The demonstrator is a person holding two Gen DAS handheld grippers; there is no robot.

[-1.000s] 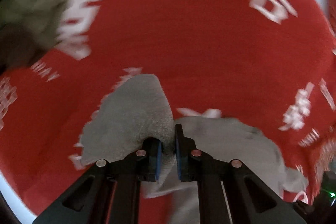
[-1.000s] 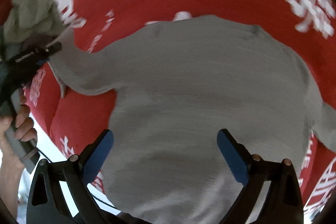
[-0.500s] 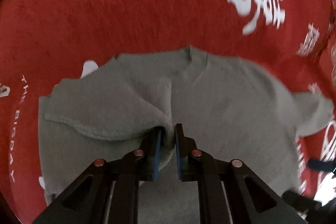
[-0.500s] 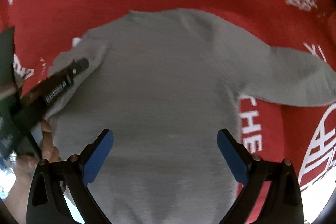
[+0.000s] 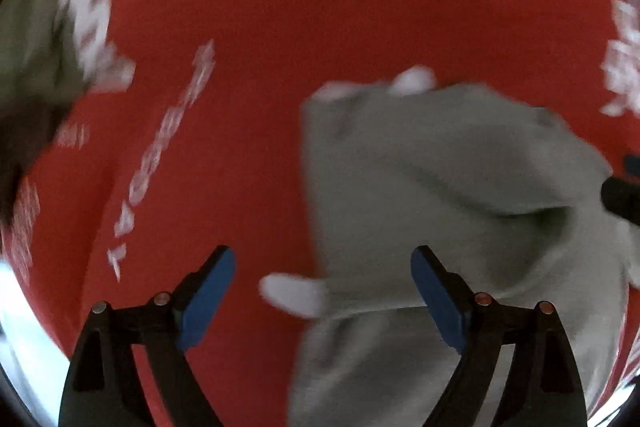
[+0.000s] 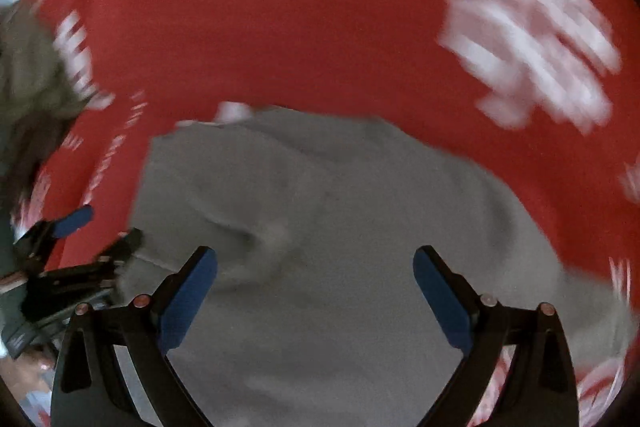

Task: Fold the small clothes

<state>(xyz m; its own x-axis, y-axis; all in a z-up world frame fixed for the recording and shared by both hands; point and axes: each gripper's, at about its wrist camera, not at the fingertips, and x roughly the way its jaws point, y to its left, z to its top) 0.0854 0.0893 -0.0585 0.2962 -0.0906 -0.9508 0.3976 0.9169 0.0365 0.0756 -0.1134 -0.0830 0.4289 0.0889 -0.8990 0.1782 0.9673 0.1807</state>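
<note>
A small grey sweater (image 5: 440, 187) lies on a red cloth with white print (image 5: 280, 27); one sleeve is folded in over its body. My left gripper (image 5: 322, 291) hangs above the sweater's left edge with its jaws opening wide and nothing pressed between the blue pads. The right wrist view shows the same sweater (image 6: 340, 227) below my right gripper (image 6: 316, 291), which is open over the garment's body with nothing held. My left gripper (image 6: 98, 231) also appears at the left of the right wrist view. Both views are blurred by motion.
A heap of olive-grey clothes (image 5: 28, 47) lies at the far left on the red cloth, also seen as a heap (image 6: 28, 75) in the right wrist view. A white floor strip (image 5: 16, 339) shows past the cloth's lower left edge.
My left gripper let go of the sleeve it held, its jaws spread wide, and it swung left off the sweater. The sleeve now lies folded across the body. The right gripper stayed open and shifted.
</note>
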